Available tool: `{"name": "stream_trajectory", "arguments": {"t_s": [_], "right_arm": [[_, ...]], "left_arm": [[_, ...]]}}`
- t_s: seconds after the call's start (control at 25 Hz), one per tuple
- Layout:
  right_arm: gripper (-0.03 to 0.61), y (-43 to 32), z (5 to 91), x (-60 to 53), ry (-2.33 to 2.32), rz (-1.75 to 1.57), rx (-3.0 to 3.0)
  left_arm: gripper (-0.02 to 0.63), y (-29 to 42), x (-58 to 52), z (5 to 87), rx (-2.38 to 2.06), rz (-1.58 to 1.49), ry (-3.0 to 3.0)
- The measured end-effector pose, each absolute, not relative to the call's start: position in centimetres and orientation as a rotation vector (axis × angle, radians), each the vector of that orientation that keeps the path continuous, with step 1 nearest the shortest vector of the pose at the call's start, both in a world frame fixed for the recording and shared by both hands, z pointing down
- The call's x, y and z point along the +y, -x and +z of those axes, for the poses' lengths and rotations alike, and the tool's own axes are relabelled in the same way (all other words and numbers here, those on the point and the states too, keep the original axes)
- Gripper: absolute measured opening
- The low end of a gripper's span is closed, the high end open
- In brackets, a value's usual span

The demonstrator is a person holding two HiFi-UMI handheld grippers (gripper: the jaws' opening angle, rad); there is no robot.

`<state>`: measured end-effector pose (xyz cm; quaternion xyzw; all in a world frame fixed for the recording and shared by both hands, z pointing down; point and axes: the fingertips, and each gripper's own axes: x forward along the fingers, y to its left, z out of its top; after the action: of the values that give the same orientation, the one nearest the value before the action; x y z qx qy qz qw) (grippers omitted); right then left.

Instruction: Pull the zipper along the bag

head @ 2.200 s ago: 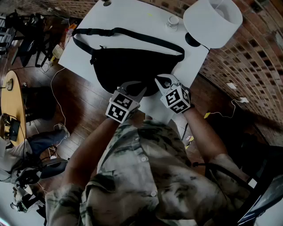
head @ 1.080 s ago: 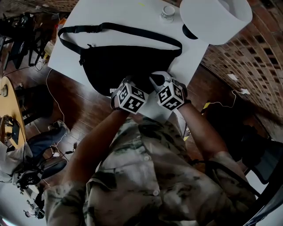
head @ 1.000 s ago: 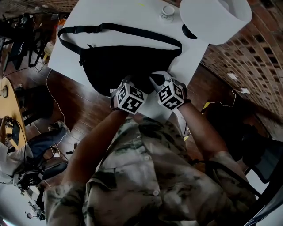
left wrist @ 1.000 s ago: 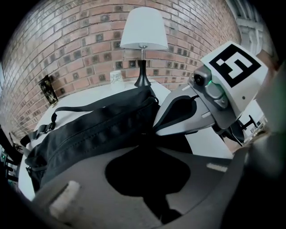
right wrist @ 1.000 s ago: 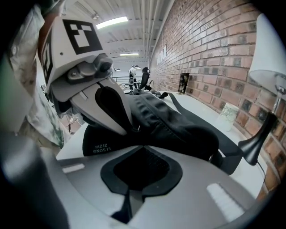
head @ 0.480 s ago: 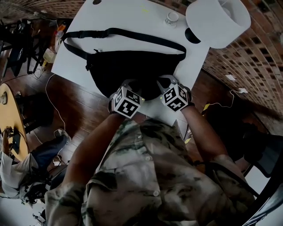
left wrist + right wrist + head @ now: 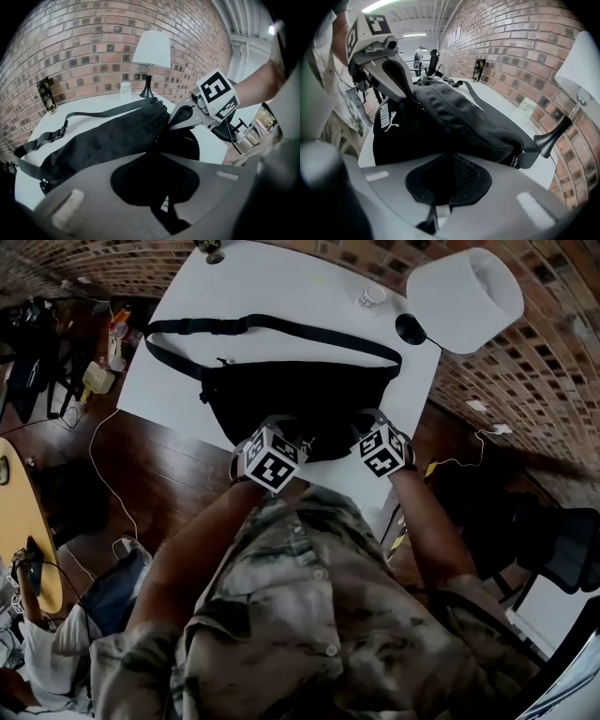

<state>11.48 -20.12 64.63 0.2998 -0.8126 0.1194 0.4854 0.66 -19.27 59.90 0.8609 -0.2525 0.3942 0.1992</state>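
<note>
A black waist bag [image 7: 300,395] lies on the white table [image 7: 272,287], its strap [image 7: 281,326] looped along the far side. My left gripper [image 7: 279,427] sits at the bag's near edge, left of the middle. In the left gripper view its jaws [image 7: 164,208] are shut on black fabric of the bag [image 7: 108,136]. My right gripper [image 7: 366,420] sits at the near edge further right. Its jaws [image 7: 433,213] are shut on a thin piece of the bag [image 7: 459,122]. No zipper pull can be made out. Each gripper shows in the other's view, pinching the bag.
A white-shaded lamp [image 7: 464,292] with a black base [image 7: 410,329] stands at the table's far right corner, with a small cup [image 7: 372,296] beside it. A dark can [image 7: 48,95] stands at the far left. The table's near edge drops to a wooden floor [image 7: 159,456].
Both grippers have come forward from just off the bag's near edge onto it and their jaws have closed on it. The head view has shifted, so the bag sits lower in frame.
</note>
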Motion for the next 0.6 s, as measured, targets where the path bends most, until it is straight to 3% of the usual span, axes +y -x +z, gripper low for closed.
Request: {"name": "stream_trajectory", "arguments": {"t_s": [0.6], "right_arm": [[0.005,-12.2,64.5,-20.2,-0.855,0.338,-1.806]], "left_arm": [[0.023,7.2,-19.6,59.7,-0.644,1.030,-2.449]]}}
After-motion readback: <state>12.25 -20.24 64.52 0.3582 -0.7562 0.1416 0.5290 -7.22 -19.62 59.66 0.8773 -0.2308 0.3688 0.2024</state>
